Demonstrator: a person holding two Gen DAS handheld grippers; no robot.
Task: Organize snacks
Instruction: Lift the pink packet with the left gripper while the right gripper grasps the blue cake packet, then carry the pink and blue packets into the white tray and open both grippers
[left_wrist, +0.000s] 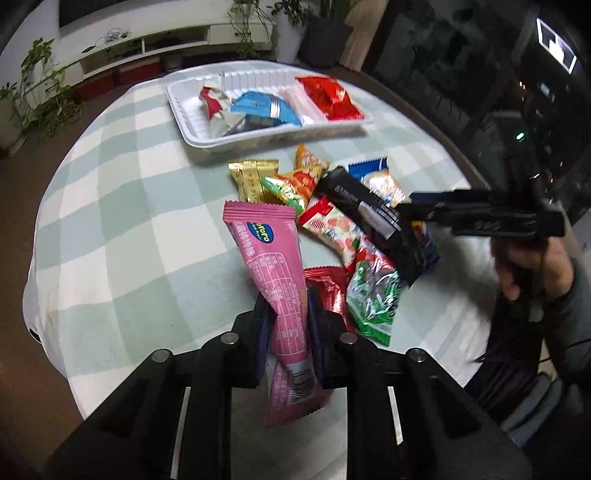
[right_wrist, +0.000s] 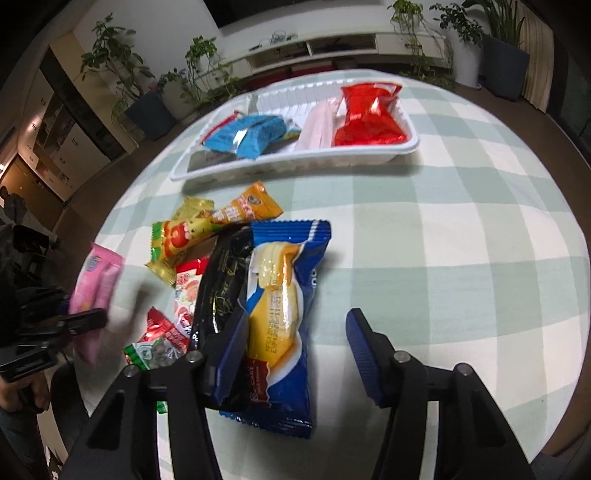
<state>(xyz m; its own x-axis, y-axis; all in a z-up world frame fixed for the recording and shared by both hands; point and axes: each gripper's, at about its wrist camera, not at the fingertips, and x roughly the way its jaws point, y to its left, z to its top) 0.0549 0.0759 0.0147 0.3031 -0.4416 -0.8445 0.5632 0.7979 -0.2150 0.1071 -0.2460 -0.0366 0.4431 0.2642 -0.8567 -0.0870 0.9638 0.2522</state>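
Left gripper (left_wrist: 286, 314) clenched on pink snack bar (left_wrist: 271, 266), long axis pointing ahead toward white tray (left_wrist: 177, 107); right gripper (right_wrist: 295, 343) released, straddling blue packet (right_wrist: 284, 325).

The tray (left_wrist: 192, 122) sits at the far side of the bench (left_wrist: 129, 229) and holds several packets side by side, one flat packet (left_wrist: 328, 98) at its right end. In front of the tray a heap of snack packets (left_wrist: 332, 218) lies on the bench, overlapping one another. Nearer still, a long packet (left_wrist: 273, 280) stands between the fingers of the left tool (left_wrist: 286, 332), seemingly lifted off the bench. The right tool (right_wrist: 295, 354) comes at the heap from its right side, straddling a wide packet (right_wrist: 284, 314).
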